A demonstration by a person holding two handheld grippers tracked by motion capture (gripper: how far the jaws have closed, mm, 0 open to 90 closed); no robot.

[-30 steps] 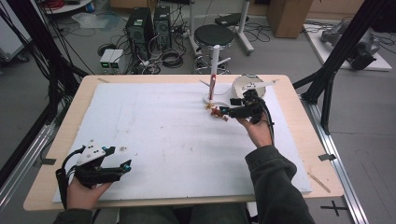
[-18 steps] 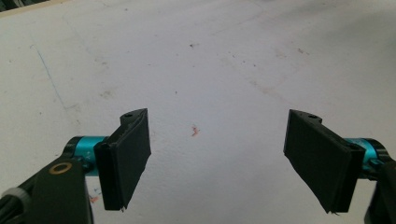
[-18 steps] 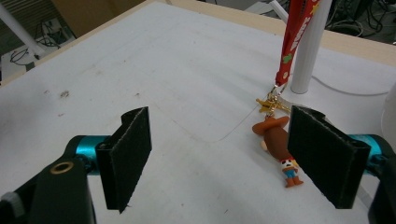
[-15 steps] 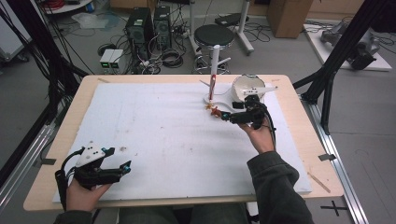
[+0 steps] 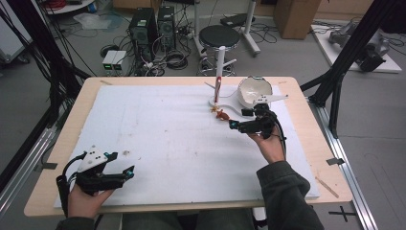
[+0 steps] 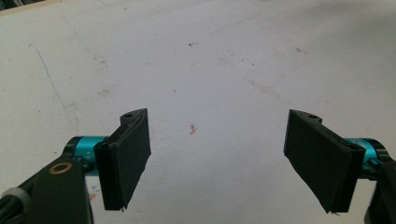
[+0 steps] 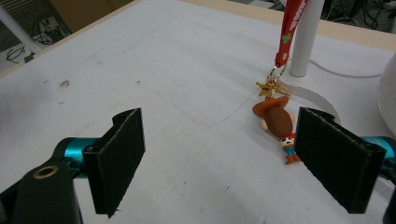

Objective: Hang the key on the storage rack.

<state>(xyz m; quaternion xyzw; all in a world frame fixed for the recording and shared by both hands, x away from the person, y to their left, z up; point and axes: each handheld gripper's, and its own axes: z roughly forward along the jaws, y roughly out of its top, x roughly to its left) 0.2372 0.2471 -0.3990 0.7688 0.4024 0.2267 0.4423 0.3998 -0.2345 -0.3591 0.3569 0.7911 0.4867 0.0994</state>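
Observation:
A small cowboy figure [image 7: 279, 122] with a brown hat lies on the white table cover. A gold clip joins it to a red lanyard [image 7: 290, 28] that hangs down a white post [image 7: 306, 37]. In the high view the figure [image 5: 221, 114] lies at the foot of the post [image 5: 219, 72]. My right gripper [image 7: 219, 144] is open, and its jaws have just been opening. The figure lies free just ahead of the right-hand jaw, with nothing pressed between the pads. From above, the right gripper [image 5: 238, 120] points left toward the figure. My left gripper [image 6: 217, 149] is open over the bare cover, at the table's front left [image 5: 122, 162].
The post rises from a flat white base [image 5: 230, 103]. A white bowl-like shell [image 5: 253, 91] sits beside it at the back right. The white cover [image 5: 167, 139] spans most of the wooden table [image 5: 306, 143]. Beyond the far edge stand a stool, computers and cables.
The right gripper's jaws have widened, and it has drawn back a little toward the person, away from the figure. The left gripper has stayed where it was.

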